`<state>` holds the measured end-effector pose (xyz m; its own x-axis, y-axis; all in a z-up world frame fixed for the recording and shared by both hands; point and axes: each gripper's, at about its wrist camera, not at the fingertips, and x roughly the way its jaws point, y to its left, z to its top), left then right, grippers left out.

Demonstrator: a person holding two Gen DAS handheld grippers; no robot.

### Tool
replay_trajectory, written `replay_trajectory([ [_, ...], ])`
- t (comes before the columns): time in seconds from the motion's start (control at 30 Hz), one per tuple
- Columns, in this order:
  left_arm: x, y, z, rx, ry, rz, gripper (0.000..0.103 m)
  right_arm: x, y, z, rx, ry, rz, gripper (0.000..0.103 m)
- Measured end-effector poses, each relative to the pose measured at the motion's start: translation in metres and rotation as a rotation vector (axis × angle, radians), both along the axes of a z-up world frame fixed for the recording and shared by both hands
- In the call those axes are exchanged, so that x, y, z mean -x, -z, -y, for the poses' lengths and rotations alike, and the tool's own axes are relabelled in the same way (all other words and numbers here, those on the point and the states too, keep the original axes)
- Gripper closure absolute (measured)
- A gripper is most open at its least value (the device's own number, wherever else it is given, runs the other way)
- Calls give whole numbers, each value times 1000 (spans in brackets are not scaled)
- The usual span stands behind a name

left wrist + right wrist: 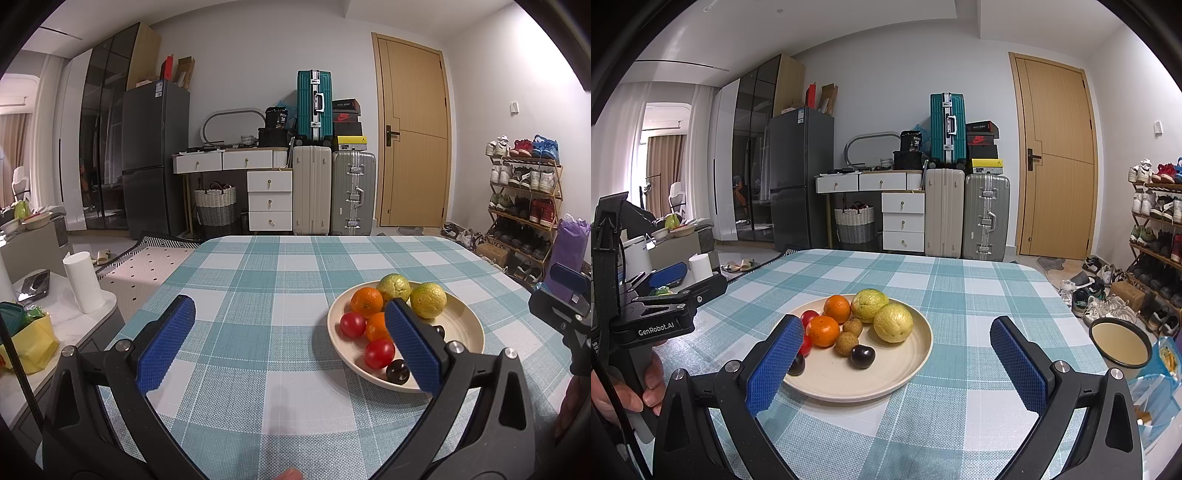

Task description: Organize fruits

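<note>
A cream plate point(886, 380) point(465, 321) sits on the checked tablecloth. It holds two yellow-green guavas point(893, 322) point(428, 300), two oranges point(823, 330) point(366, 302), two red tomatoes point(379, 353) point(809, 316), two brown longans point(846, 343) and dark plums point(863, 356) point(398, 371). My left gripper point(291, 343) is open and empty, left of the plate, its right finger overlapping the plate's front. My right gripper point(897, 365) is open and empty, hovering over the plate's near edge.
The checked table point(258, 280) stretches ahead. An empty cream bowl with a dark rim point(1120, 343) stands off the table's right edge. A side counter with a paper roll point(83, 282) is on the left. Suitcases, drawers and a shoe rack point(524, 199) stand beyond.
</note>
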<state>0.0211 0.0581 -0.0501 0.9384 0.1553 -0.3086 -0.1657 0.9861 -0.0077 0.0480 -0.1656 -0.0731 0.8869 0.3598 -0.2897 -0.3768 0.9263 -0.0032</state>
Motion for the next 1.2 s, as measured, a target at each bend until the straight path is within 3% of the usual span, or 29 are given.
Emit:
replay_trajectory([
  [1.2,-1,0,-1,1,-7,1,0,-1,0,0,0,0,-1,0],
])
